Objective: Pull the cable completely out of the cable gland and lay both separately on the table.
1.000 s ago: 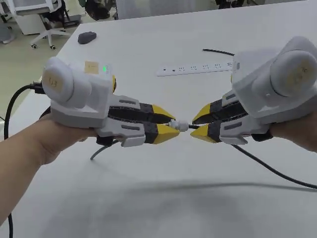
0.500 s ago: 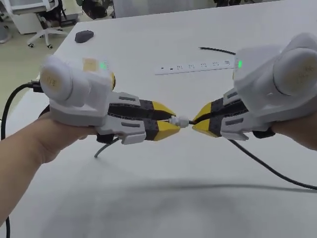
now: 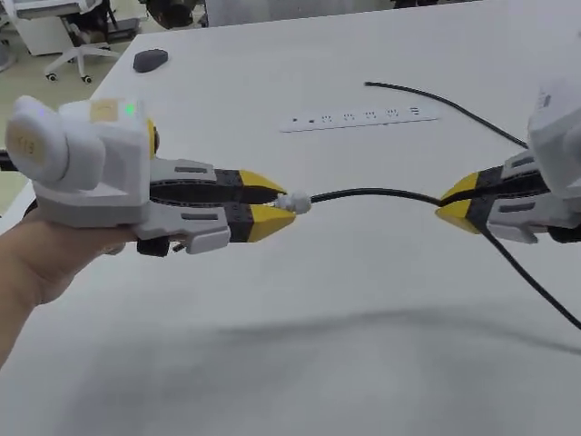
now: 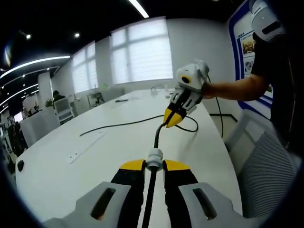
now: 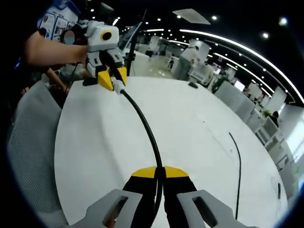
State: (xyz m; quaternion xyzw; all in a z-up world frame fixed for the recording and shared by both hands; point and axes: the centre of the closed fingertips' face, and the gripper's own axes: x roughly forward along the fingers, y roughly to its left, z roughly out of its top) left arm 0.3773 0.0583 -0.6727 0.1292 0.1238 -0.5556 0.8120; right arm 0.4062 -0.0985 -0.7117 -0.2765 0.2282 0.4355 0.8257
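In the head view my left gripper [image 3: 280, 205] is shut on the small white cable gland [image 3: 292, 203], held above the white table [image 3: 300, 363]. A black cable [image 3: 372, 193] comes out of the gland and arcs right to my right gripper [image 3: 443, 207], which is shut on it. Past that gripper the cable drops to the table at the right edge. In the left gripper view the gland [image 4: 153, 158] sits at the yellow tips [image 4: 153, 166], and the cable [image 4: 150, 199] still runs back between the jaws. The right gripper view has the cable [image 5: 145, 128] pinched at its tips [image 5: 159, 172], leading to the gland [image 5: 118, 86].
A white power strip [image 3: 361, 118] lies across the table's far middle, with a second black cable [image 3: 436, 98] behind it. A dark mouse [image 3: 150, 60] rests near the far left corner. Office chairs [image 3: 68, 50] stand beyond the table's left edge.
The two grippers have moved apart, left going left and right going right. A long stretch of black cable now spans the gap where the tips nearly touched before.
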